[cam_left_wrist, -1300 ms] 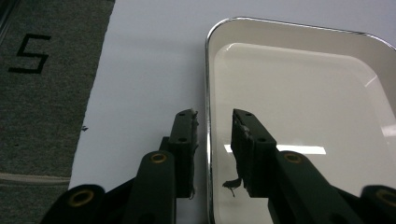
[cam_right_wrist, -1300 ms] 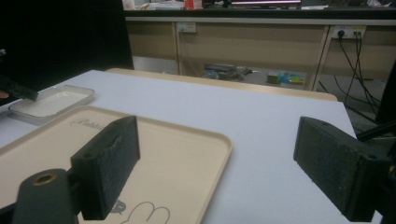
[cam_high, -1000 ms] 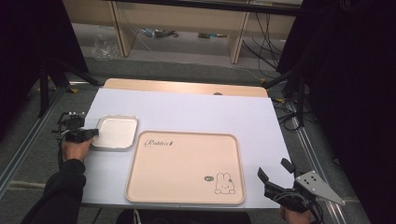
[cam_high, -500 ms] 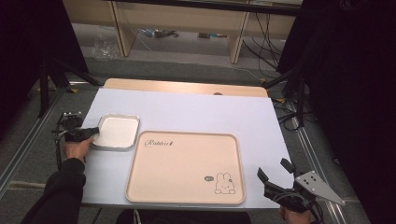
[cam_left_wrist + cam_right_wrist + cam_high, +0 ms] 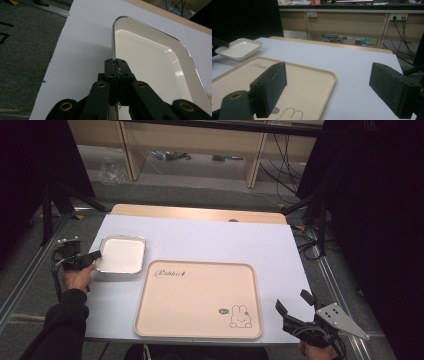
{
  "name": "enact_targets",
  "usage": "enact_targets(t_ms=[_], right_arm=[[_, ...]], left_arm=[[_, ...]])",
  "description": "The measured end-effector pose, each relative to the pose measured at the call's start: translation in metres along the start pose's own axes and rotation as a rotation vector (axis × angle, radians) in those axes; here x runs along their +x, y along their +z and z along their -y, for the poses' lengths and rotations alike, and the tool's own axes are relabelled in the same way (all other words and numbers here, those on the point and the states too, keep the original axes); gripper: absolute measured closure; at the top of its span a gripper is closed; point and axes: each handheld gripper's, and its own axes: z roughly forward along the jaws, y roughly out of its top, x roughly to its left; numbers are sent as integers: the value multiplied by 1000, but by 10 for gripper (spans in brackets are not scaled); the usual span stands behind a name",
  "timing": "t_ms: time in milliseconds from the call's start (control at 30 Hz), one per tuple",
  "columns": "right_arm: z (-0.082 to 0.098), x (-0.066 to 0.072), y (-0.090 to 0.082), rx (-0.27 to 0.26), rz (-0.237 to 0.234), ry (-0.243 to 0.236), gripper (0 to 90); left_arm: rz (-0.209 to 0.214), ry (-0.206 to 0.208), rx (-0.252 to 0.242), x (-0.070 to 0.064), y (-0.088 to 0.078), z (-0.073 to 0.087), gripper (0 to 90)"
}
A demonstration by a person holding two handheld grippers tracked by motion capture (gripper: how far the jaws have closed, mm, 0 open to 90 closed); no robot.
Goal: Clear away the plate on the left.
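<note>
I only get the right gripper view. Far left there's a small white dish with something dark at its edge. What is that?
Observer: That's the left gripper; its fingers are shut on the rim of the dish.
Operator: Anything in the dish?
Observer: No, it is bare and glossy inside.
Operator: And the rest of the beige tray?
Observer: From the high view, the tray is bare all over.
</note>
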Motion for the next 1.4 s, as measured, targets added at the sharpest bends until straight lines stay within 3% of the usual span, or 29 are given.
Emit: enact_targets(t_ms=[33, 67, 167, 267, 400, 433, 500, 533, 600, 767, 900, 967, 1033, 1067, 1167, 1400], right_arm=[[0, 0, 0, 0, 0, 0, 151], [0, 3, -1, 27, -12, 34, 151], [0, 1, -1, 26, 0, 14, 151], [0, 3, 0, 13, -12, 36, 151], [0, 0, 1, -6, -8, 13, 151], [0, 0, 1, -4, -8, 14, 151], [0, 0, 1, 0, -7, 12, 151], [0, 1, 1, -7, -9, 15, 151], [0, 0, 0, 12, 1, 4, 151], [0, 0, 0, 12, -2, 7, 151], [0, 0, 0, -11, 0, -2, 151], [0, 0, 0, 4, -2, 12, 151], [0, 1, 0, 2, -4, 14, 151], [0, 3, 0, 6, -17, 37, 151], [0, 1, 0, 0, -2, 13, 151], [0, 0, 0, 1, -3, 12, 151]], left_arm=[[9, -8, -8, 0, -1, 0, 879], [20, -9, -7, -1, -4, -1, 879], [28, -1, -7, -5, -5, -1, 879], [46, 3, -11, -7, -5, 0, 879], [65, 1, -11, -10, -3, 1, 879], [62, -22, -4, -14, -4, 1, 879], [66, -19, 5, -15, -5, 1, 879], [101, -14, -3, -17, -4, 0, 879], [116, -13, -10, -19, -4, 0, 879], [146, 30, 35, -35, -4, 2, 879], [182, 56, 43, -46, -5, 5, 879], [195, 85, 49, -55, -5, 6, 879], [207, 88, 57, -59, -5, 8, 879], [207, 88, 57, -59, -5, 8, 879], [228, 101, 69, -68, -4, 11, 879], [287, 120, 92, -86, -2, 18, 879]])
